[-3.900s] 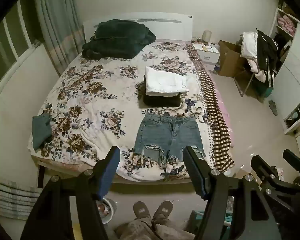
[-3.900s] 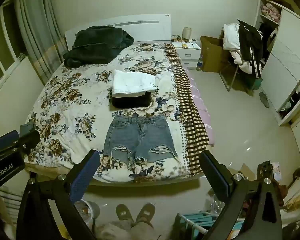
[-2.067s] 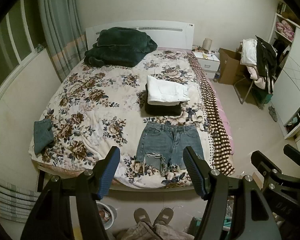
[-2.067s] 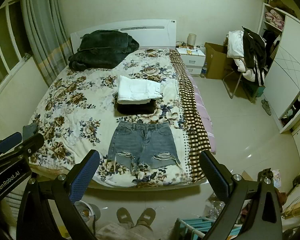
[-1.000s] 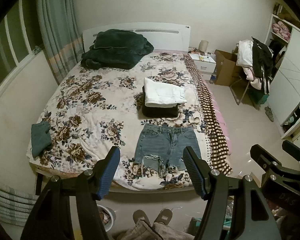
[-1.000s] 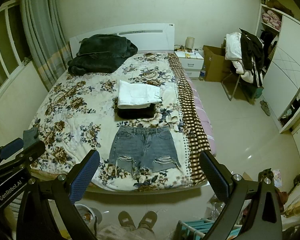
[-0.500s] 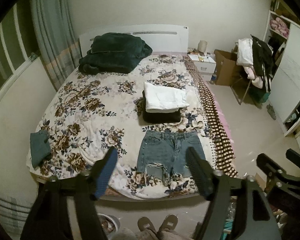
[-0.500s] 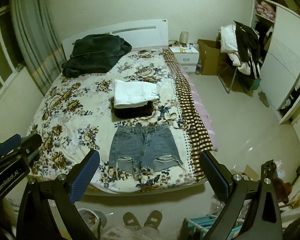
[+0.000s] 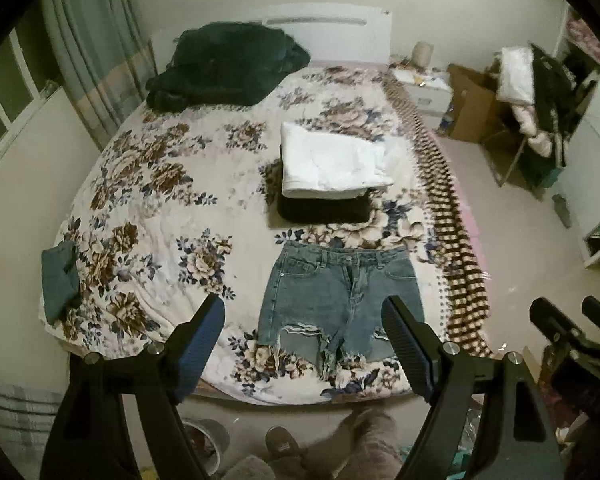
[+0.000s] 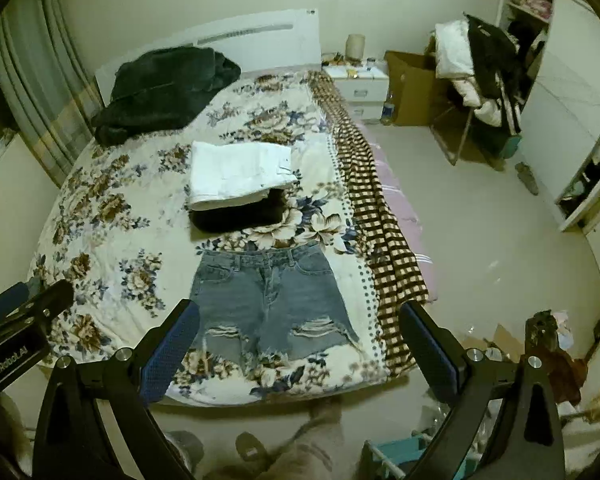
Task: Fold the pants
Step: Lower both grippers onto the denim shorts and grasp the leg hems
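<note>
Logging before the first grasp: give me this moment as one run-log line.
stage: approach | left gripper: open, empty | right gripper: open, empty | denim shorts: flat, unfolded, near bed foot | folded stack: beyond shorts

Both wrist cameras are hovering high off the bed's (image 9: 148, 184) foot, looking down toward 12 o'clock, sharing the denim shorts (image 9: 336, 292) (image 10: 268, 300) and bed.

Matt blue denim shorts (image 9: 338, 292) with frayed hems lie on a soft floral cotton bedspread (image 9: 148, 200); floor tiles (image 10: 500, 248) look glossy.
</note>
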Action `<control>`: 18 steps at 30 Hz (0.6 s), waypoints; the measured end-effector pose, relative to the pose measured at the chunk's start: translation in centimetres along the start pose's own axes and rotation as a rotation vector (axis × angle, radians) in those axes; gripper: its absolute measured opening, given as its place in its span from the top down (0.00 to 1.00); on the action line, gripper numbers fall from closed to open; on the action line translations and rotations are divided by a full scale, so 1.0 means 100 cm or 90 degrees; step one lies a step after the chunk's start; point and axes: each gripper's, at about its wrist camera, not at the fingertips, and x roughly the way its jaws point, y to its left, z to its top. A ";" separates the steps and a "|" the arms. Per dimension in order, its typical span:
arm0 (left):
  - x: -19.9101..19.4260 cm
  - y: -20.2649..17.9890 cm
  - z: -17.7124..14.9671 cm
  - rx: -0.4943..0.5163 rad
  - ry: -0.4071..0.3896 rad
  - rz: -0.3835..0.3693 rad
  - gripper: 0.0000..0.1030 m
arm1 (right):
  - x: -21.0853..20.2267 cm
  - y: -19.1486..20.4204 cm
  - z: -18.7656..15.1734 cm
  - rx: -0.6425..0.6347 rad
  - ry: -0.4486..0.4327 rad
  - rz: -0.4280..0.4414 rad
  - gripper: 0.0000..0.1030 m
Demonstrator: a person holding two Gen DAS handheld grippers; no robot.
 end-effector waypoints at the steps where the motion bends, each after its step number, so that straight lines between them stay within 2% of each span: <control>1: 0.011 -0.005 0.004 -0.006 0.006 0.005 0.23 | 0.015 -0.006 0.008 -0.002 0.006 0.010 0.01; 5: 0.062 -0.036 0.018 -0.042 0.045 0.042 0.23 | 0.095 -0.039 0.045 -0.019 0.056 0.056 0.01; 9: 0.117 -0.065 0.026 -0.083 0.081 0.068 0.23 | 0.198 -0.071 0.082 -0.057 0.146 0.111 0.02; 11: 0.154 -0.080 0.026 -0.102 0.116 0.070 0.23 | 0.245 -0.080 0.096 -0.082 0.177 0.122 0.01; 15: 0.229 -0.105 0.008 -0.140 0.182 0.078 0.23 | 0.349 -0.100 0.117 -0.126 0.239 0.134 0.02; 18: 0.279 -0.130 -0.014 -0.151 0.231 0.081 0.23 | 0.417 -0.105 0.121 -0.160 0.266 0.135 0.02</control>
